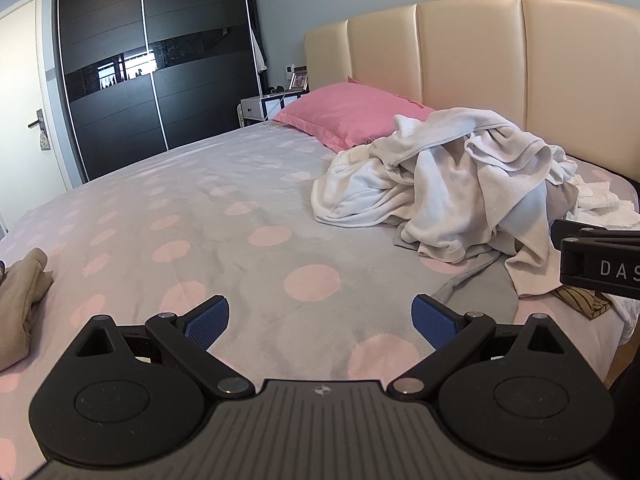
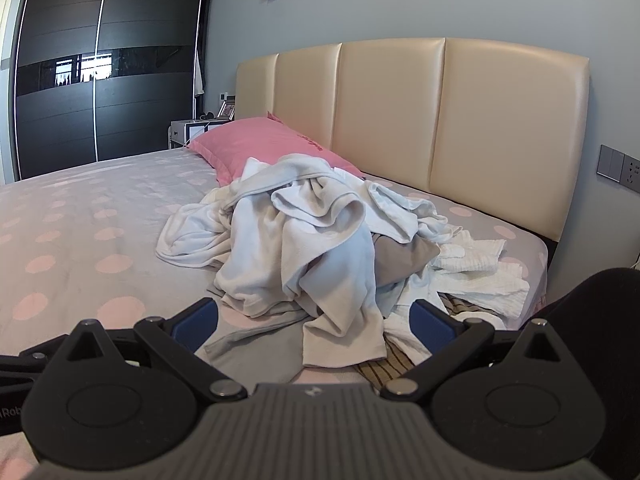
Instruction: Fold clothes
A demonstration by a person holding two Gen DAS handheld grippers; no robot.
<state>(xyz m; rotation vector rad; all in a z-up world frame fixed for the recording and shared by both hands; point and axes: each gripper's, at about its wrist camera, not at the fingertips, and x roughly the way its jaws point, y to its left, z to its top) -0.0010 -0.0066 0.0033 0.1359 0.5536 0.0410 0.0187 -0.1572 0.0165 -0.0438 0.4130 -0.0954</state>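
Clothes pile (image 2: 304, 236) unfolded on bed (image 1: 192, 216).

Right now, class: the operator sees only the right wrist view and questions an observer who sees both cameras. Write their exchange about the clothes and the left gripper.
Operator: Are any clothes lying away from the white pile?
Observer: Yes, a beige garment lies alone, far left on the spotted bedspread.
Operator: How does the left gripper stand?
Observer: The left gripper is open over bare bedspread, left of the pile, with nothing between its fingers.
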